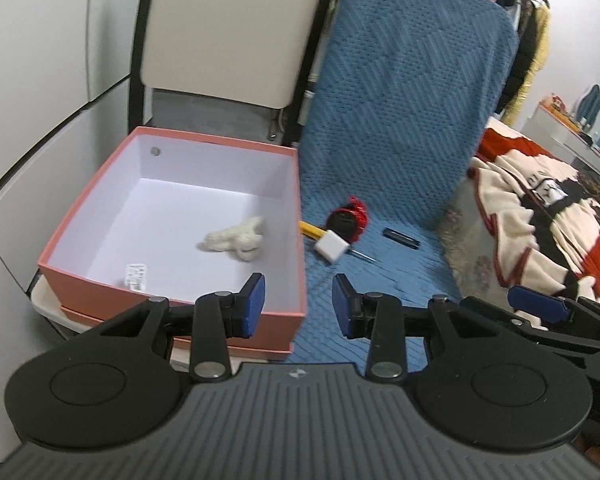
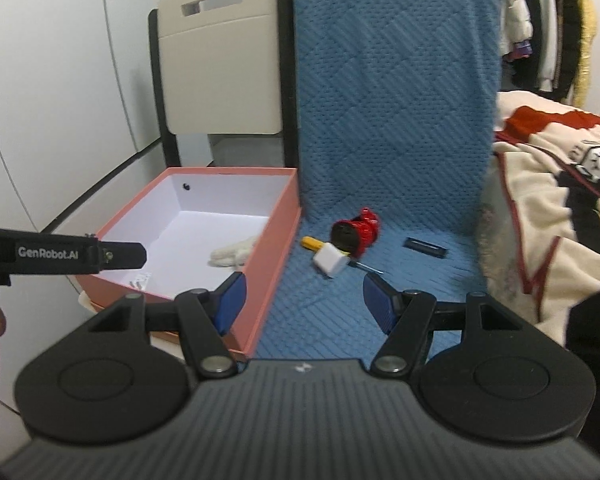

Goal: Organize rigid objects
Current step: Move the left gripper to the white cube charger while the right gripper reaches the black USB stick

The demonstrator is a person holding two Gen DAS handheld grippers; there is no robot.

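Note:
An open pink box (image 1: 172,312) (image 2: 274,248) with a white inside holds a white plush toy (image 1: 236,239) (image 2: 232,255) and a small packet (image 1: 137,276). On the blue cushion to its right lie a red and black toy (image 1: 350,218) (image 2: 356,232), a white cube (image 1: 331,247) (image 2: 330,263), a yellow-handled screwdriver (image 1: 311,230) (image 2: 313,243) and a small black bar (image 1: 401,237) (image 2: 425,247). My left gripper (image 1: 299,305) is open and empty over the box's near right corner. My right gripper (image 2: 304,304) is open and empty, in front of the loose objects.
The blue cushion (image 1: 400,120) covers a chair seat and back. A beige folding chair (image 2: 220,80) stands behind the box. A patterned blanket (image 2: 552,208) lies on the right. White cabinet doors (image 1: 40,80) are on the left. Clothes (image 2: 540,20) hang at the far right.

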